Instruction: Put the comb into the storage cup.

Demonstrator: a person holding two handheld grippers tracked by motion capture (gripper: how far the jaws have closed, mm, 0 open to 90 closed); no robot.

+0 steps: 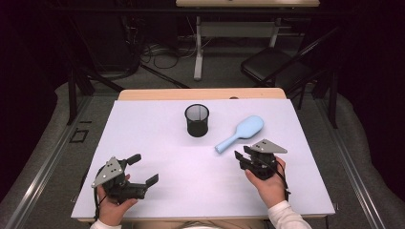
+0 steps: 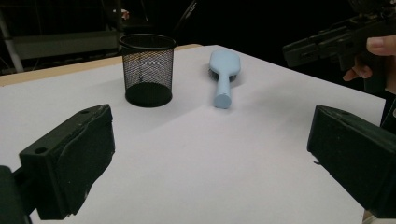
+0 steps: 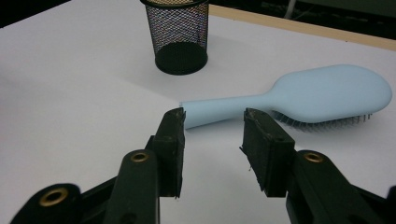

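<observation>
A light blue hairbrush point(image 1: 241, 132) lies bristles down on the white table top point(image 1: 143, 124), its handle pointing to the near left. My right gripper point(image 1: 241, 155) hovers just short of the handle's end. In the right gripper view its jaws point(image 3: 215, 119) stand apart, the hairbrush point(image 3: 303, 95) handle lies just beyond their tips, and nothing is between the pads. My left gripper point(image 1: 143, 169) rests at the near left of the table, jaws wide apart point(image 2: 210, 154) and empty. In its view the hairbrush point(image 2: 223, 74) lies farther off.
A black mesh pen cup point(image 1: 197, 120) stands upright at the middle back of the table, left of the brush head; it also appears as the cup point(image 2: 148, 70) and the cup point(image 3: 180, 35). Beyond the table are a dark chair point(image 1: 272, 64), cables and a desk leg.
</observation>
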